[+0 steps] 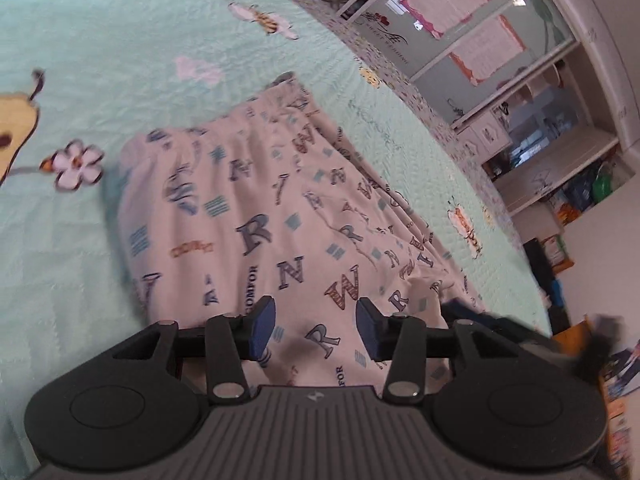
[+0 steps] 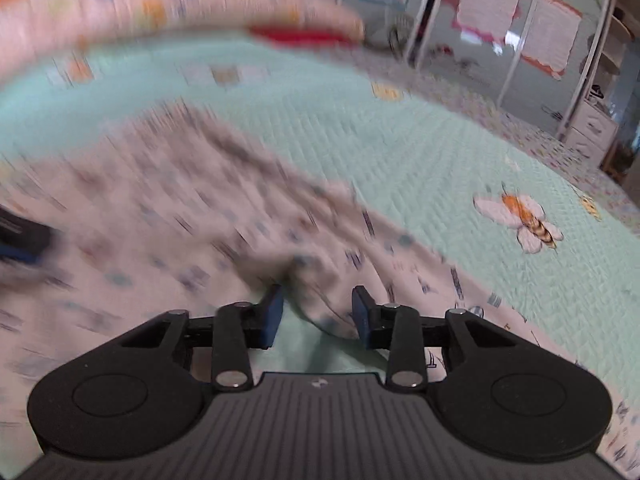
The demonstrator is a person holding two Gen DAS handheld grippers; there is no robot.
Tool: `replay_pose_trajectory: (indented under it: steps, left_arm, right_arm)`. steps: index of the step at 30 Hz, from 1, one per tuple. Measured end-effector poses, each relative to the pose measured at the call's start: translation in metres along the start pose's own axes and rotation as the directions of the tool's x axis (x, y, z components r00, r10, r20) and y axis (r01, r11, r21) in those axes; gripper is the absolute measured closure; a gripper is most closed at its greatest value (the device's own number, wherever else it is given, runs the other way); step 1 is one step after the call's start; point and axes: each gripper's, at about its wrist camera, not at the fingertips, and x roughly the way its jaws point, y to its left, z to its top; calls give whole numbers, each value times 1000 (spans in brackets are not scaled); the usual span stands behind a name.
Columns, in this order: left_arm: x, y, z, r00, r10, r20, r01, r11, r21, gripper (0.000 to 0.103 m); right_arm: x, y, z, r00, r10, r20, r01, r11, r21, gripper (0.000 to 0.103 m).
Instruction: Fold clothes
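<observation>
1. Left gripper (image 1: 316, 326) sits low over the letter-print garment (image 1: 280, 232), jaws spread wide, blue pads (image 1: 262, 330) apart with nothing between them but the cloth lying beneath
2. That garment, pale pink with scattered letters and small blue blocks, lies spread on the mint-green bedspread (image 1: 100, 60), its gathered waistband end at the far side from the left camera
3. A bee and a flower (image 1: 76, 166) are stitched into the bedspread around it; the flower sits just beside the garment's edge
4. Over to the right gripper (image 2: 318, 316): jaws parted here too, released, gripping nothing; a fold of the garment's edge rises between the pads, whether it touches them I cannot tell
5. The right wrist view is heavily smeared, so the print on the cloth is unreadable there
6. At that view's left edge a dark shape with blue shows over the garment, too blurred to name
7. Beyond the bed stands a wardrobe with glass doors (image 1: 460, 20), shelves beside it
</observation>
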Motion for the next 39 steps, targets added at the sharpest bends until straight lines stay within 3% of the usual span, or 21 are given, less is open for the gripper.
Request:
replay_pose_trajectory:
  steps: [1,2,5,7,11,14,18,20,22,24,29,30,31,32,36,39]
  left_arm:
    - [-3,3,1,1000,-6,3,6,1000,-7,59]
    - [-6,6,2,1000,-12,6,12,1000,-15,59]
    - [-18,12,3,999,-25,28,25,1000,-16,59]
    - [-25,13,3,998,-32,47,33,999,-24,59]
    - [-42,13,8,993,-46,106,50,998,-34,57]
    - [-53,18,12,990,-15,140,24,998,-61,56]
    - [-66,31,12,986,33,165,-12,991,-130,56]
    - [-69,39,10,985,54,164,-26,985,-173,55]
    - [-68,47,10,985,83,151,-49,974,-220,54]
    - [-63,54,14,985,99,144,-60,965,-256,54]
    - [-42,70,29,985,104,135,-53,940,-337,49]
    - [-39,71,31,985,98,142,-44,938,-343,56]
    - [-37,70,34,984,96,149,-40,940,-339,71]
    - [-38,68,34,981,106,163,-46,941,-335,97]
    - [-72,59,26,945,163,282,-69,947,-315,98]
    - [-95,58,19,931,189,312,-89,947,-309,98]
  right_arm:
    - [-3,-1,-4,1000,8,-1,-8,1000,-2,90]
    - [-8,-3,-8,1000,23,5,-23,1000,-3,101]
    - [-28,2,-22,999,48,15,-47,998,-42,100]
    - [-38,1,-25,999,34,41,-33,999,-20,97]
    - [-64,-18,-20,987,52,150,-74,987,142,67]
    - [-68,-37,-12,984,12,177,-53,971,233,66]
    - [-58,-70,-10,992,-49,118,7,942,337,66]
    - [-65,-83,-15,992,-34,121,-17,918,396,66]
    - [-76,-88,-26,991,-6,133,-53,900,432,65]
    - [-87,-89,-41,992,-6,126,-53,887,459,59]
    - [-115,-91,-80,995,-13,100,-41,853,521,59]
    - [-120,-92,-88,995,-14,95,-39,845,533,59]
    - [-126,-92,-96,996,-15,90,-36,838,545,59]
    - [-131,-92,-104,996,-16,85,-34,830,557,59]
    - [-153,-94,-135,998,-20,64,-23,798,603,59]
    - [-162,-100,-141,996,-28,88,-33,784,620,59]
